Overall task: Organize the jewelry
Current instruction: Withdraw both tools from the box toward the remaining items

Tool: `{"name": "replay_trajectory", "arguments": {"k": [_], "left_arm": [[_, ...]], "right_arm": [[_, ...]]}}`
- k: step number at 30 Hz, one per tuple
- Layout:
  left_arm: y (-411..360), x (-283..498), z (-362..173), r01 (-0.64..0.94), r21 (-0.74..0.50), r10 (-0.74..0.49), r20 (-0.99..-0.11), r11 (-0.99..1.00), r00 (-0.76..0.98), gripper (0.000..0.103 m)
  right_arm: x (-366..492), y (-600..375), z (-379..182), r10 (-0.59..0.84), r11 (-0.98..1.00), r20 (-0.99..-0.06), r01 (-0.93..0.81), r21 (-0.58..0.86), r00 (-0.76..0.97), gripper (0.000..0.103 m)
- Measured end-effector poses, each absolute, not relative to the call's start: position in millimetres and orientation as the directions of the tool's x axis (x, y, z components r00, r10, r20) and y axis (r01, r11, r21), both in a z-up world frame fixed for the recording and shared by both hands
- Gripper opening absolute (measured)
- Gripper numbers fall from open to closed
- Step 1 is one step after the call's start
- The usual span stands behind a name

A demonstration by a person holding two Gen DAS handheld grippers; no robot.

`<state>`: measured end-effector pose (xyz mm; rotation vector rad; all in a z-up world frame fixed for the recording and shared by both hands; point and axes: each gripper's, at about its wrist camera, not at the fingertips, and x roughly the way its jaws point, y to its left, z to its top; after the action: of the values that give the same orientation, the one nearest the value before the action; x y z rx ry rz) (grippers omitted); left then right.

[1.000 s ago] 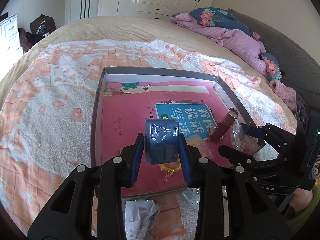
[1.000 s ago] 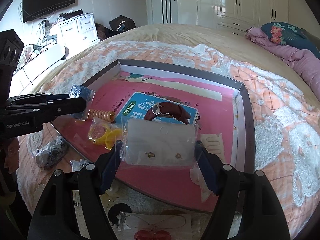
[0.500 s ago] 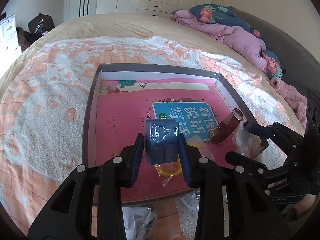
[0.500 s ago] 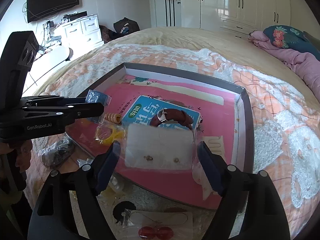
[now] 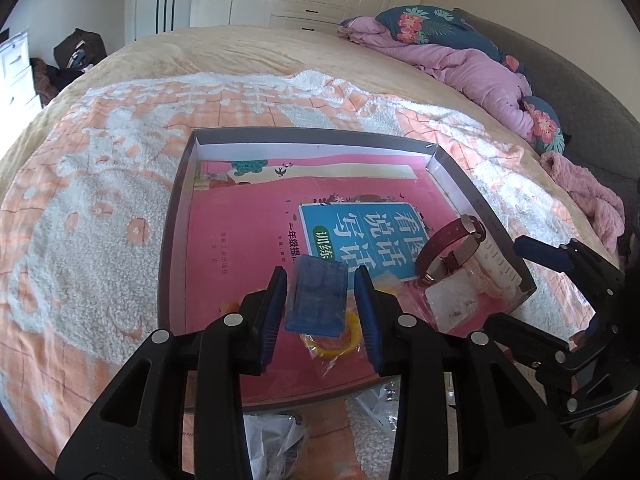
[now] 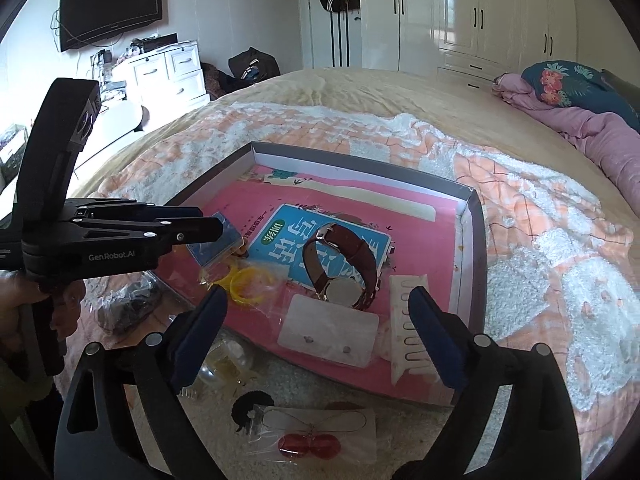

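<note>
The left tool (image 5: pixel 320 304) stays clamped on a small blue packet (image 5: pixel 317 300), its two blue pads pressing the packet's sides, just as it was a second ago; the packet now hangs lower and tilts over the near part of the box (image 5: pixel 176 216), above a yellow ring in a clear bag (image 5: pixel 332 340). In the right wrist view the left tool (image 6: pixel 208 228) reaches in from the left with the blue packet (image 6: pixel 218 240) at its tip, and a hand (image 6: pixel 24 308) grips its handle.

The right tool (image 6: pixel 316 328) now stands wide apart with nothing between its fingers. Half a second ago it held the clear earring card; that earring card (image 6: pixel 328 336) now lies flat on the pink book (image 6: pixel 424 248) inside the box (image 6: pixel 476 232), at the near edge, with two small studs showing on it. Just behind the card sits a brown-strapped watch (image 6: pixel 340 264), touching or nearly touching it, and a white comb-like holder (image 6: pixel 408 328) lies beside the card on the right.

Outside the box, on the orange-and-white blanket (image 6: pixel 540 248) of the bed, a bagged necklace with red beads (image 6: pixel 308 436) rests in front of the right tool. A dark bagged item (image 6: pixel 128 308) lies to the left, below the left tool.
</note>
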<state>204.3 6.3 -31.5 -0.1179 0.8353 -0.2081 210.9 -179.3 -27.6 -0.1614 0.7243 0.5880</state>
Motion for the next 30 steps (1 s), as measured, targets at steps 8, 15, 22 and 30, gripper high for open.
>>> {"name": "replay_trajectory", "arguments": {"k": [8,15,22,30], "left_arm": [[5,200,-23,0.136,-0.175,-0.221,-0.718,0.975,0.661,0.039],[4,192,-11,0.118,-0.155,-0.193,-0.707,0.981,0.68,0.07],[4,183,0,0.094,-0.14,-0.166,-0.7,0.986,0.695,0.093],[4,170,14,0.091,-0.145,-0.166,-0.682,0.985,0.713,0.093]], "right_arm": [[207,-198,-18,0.443,0.85,-0.64,-0.521,0.078,0.627,0.097],[204,-209,-12,0.441,0.861,-0.625,-0.501,0.091,0.644,0.098],[197,-218,-3,0.444,0.869,-0.597,-0.484,0.104,0.668,0.099],[191,-227,7,0.445,0.876,-0.571,-0.468,0.117,0.69,0.099]]}}
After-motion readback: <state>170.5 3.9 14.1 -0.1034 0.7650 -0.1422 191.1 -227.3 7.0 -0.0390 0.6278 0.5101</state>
